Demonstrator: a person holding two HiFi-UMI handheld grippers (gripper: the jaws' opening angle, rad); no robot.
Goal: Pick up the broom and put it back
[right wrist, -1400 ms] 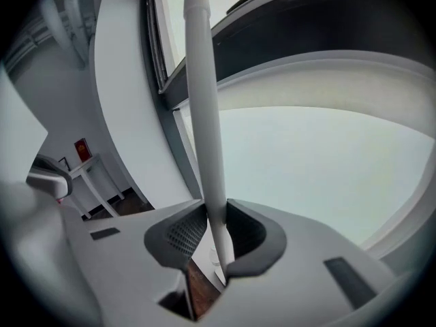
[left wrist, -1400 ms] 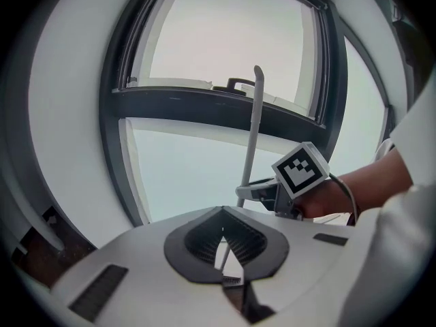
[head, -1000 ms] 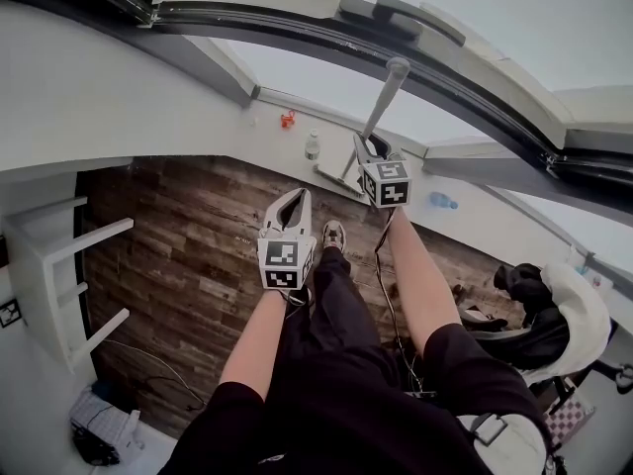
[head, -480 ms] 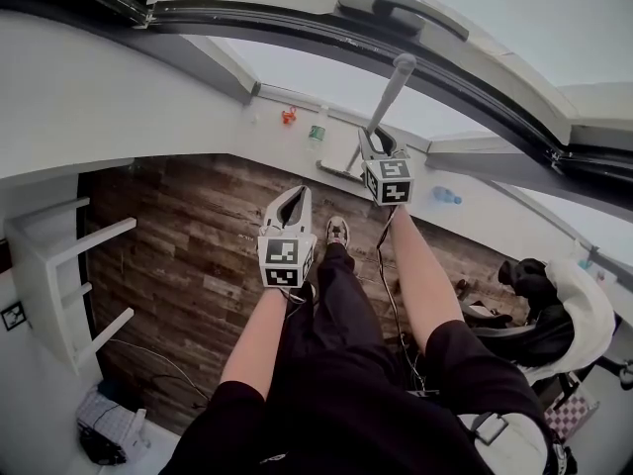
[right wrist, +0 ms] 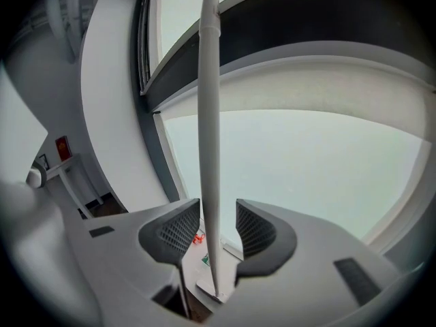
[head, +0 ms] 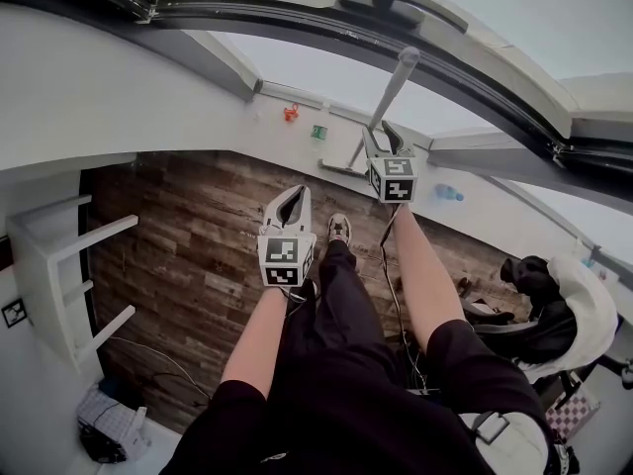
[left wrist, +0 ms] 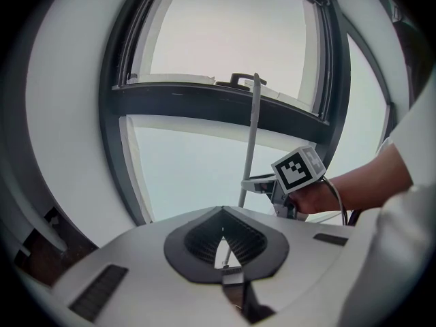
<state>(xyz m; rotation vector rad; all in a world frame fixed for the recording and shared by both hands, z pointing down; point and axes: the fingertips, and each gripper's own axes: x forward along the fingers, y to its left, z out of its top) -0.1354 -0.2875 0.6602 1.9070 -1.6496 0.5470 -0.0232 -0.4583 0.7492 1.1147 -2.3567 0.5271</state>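
Observation:
The broom (head: 392,87) has a pale grey handle and stands upright against the window, its head (head: 342,169) down at the sill. My right gripper (head: 382,133) is around the handle partway up. Its jaws are opening: in the right gripper view the handle (right wrist: 208,114) runs between the pads of that gripper (right wrist: 216,227), close to the left pad, with a clear gap on the right. My left gripper (head: 295,195) hangs lower and to the left, shut and holding nothing; the left gripper view shows its tips (left wrist: 223,210) meeting, with the broom (left wrist: 251,142) and right gripper (left wrist: 262,182) ahead.
A dark window frame (head: 297,28) curves across the top. A white shelf unit (head: 69,255) stands at the left on the wood floor (head: 188,236). A chair with dark clothing (head: 549,305) is at the right. A small red item (head: 290,113) and a bottle (head: 445,194) sit by the sill.
The right gripper's jaws have spread away from the broom handle, which they clasped before. The left gripper has stayed where it was.

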